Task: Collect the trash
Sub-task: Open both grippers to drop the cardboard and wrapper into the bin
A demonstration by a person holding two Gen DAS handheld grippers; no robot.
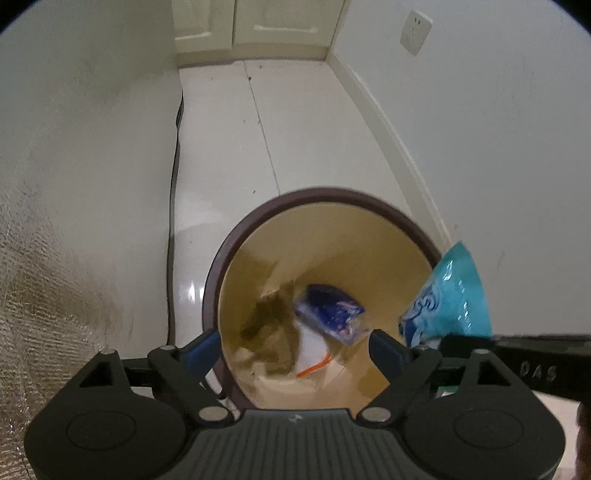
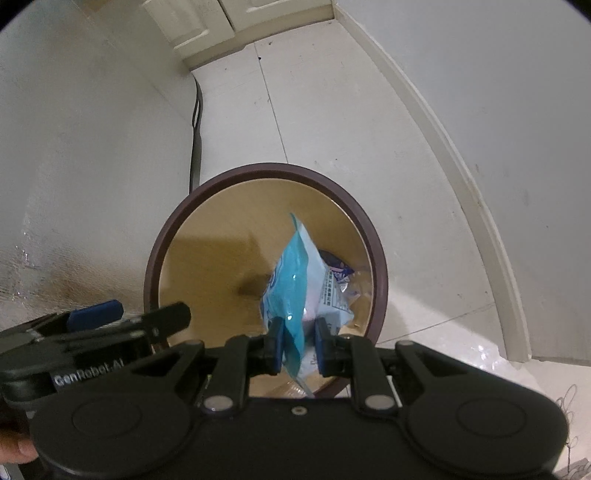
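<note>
A round trash bin with a dark brown rim and a tan inside stands on the white floor; it also shows in the right wrist view. Inside lie a dark blue wrapper, white paper and an orange bit. My left gripper is open and empty right above the bin's mouth. My right gripper is shut on a light blue plastic packet and holds it over the bin. The packet also shows in the left wrist view, at the bin's right rim.
The bin stands in a narrow passage between a white panel on the left and a white wall with a skirting board on the right. A dark cable runs along the floor by the left panel. Cream cabinet doors close the far end.
</note>
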